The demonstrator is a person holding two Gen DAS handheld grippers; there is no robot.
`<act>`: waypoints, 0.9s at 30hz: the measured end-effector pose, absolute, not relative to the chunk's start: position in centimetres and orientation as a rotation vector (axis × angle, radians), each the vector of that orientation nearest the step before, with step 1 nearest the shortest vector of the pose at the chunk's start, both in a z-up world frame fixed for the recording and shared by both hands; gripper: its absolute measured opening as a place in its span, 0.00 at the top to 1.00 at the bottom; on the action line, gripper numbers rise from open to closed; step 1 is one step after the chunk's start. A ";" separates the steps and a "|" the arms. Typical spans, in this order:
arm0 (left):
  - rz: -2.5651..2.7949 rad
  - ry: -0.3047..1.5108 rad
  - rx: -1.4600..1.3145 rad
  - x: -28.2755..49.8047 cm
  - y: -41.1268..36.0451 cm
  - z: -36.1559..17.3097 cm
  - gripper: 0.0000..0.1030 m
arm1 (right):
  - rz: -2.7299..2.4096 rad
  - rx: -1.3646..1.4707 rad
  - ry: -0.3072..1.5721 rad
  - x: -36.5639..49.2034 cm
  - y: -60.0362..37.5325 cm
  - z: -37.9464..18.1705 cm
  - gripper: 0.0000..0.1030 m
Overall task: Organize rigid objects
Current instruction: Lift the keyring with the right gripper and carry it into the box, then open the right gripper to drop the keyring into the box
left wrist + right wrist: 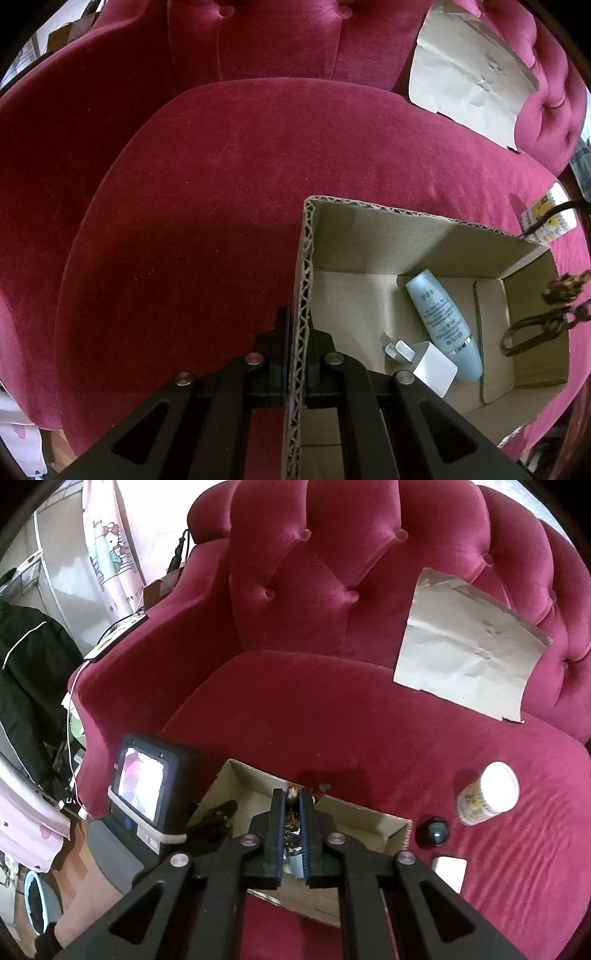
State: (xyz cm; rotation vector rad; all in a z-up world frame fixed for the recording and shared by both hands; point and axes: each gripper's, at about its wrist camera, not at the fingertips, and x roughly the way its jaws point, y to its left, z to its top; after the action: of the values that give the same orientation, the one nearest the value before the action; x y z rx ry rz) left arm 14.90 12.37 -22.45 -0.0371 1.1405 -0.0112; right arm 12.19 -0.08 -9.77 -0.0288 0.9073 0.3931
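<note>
An open cardboard box sits on the red sofa seat. Inside lie a pale blue bottle and a white charger plug. My left gripper is shut on the box's left wall. My right gripper is shut on a brown patterned hair clip and holds it over the box; the clip also shows hanging at the right of the left wrist view.
On the seat right of the box stand a white-lidded yellow container, a dark round ball and a small white box. A brown paper envelope leans on the sofa back. The left gripper's screen sits left of the box.
</note>
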 end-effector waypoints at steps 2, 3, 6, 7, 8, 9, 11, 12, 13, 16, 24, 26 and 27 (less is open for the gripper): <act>-0.012 1.141 -0.037 14.9 12.4 -22.5 0.96 | 0.398 -0.021 0.916 12.4 0.4 -10.2 0.95; -0.012 1.141 -0.036 14.9 12.4 -22.4 0.96 | 0.400 -0.021 0.921 12.4 0.7 -10.5 0.95; -0.012 1.142 -0.039 14.9 12.4 -22.5 0.96 | 0.405 -0.017 0.936 12.8 1.4 -11.2 0.95; -0.012 1.142 -0.038 14.9 12.4 -22.5 0.96 | 0.405 -0.017 0.940 12.8 1.6 -11.4 0.95; -0.011 1.142 -0.037 14.8 12.4 -22.4 0.96 | 0.404 -0.011 0.946 13.0 1.8 -11.7 0.95; -0.011 1.141 -0.037 14.8 12.4 -22.4 0.96 | 0.402 -0.011 0.948 13.1 1.8 -11.8 0.95; -0.012 1.141 -0.037 14.8 12.4 -22.4 0.96 | 0.393 -0.015 0.952 13.3 2.0 -12.3 0.95; -0.012 1.141 -0.037 14.8 12.4 -22.4 0.96 | 0.389 -0.015 0.955 13.4 2.1 -12.5 0.95; -0.012 1.141 -0.036 14.8 12.4 -22.4 0.96 | 0.385 -0.016 0.958 13.5 2.2 -12.8 0.95; -0.013 1.142 -0.038 14.9 12.4 -22.4 0.96 | 0.370 -0.027 0.975 13.7 2.5 -13.9 0.95; -0.014 1.142 -0.036 14.9 12.4 -22.4 0.96 | 0.350 -0.024 1.024 14.6 2.9 -16.4 0.95; -0.014 1.142 -0.033 14.9 12.4 -22.4 0.96 | 0.344 -0.021 1.040 14.8 3.0 -17.0 0.95; -0.014 1.142 -0.033 14.9 12.4 -22.4 0.96 | 0.342 -0.022 1.047 14.8 3.0 -17.2 0.95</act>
State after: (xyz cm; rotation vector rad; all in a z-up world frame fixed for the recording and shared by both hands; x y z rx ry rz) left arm 14.93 12.40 -22.37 -0.0331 1.1418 -0.0138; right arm 14.76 3.02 -17.25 -0.0218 1.0468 0.3420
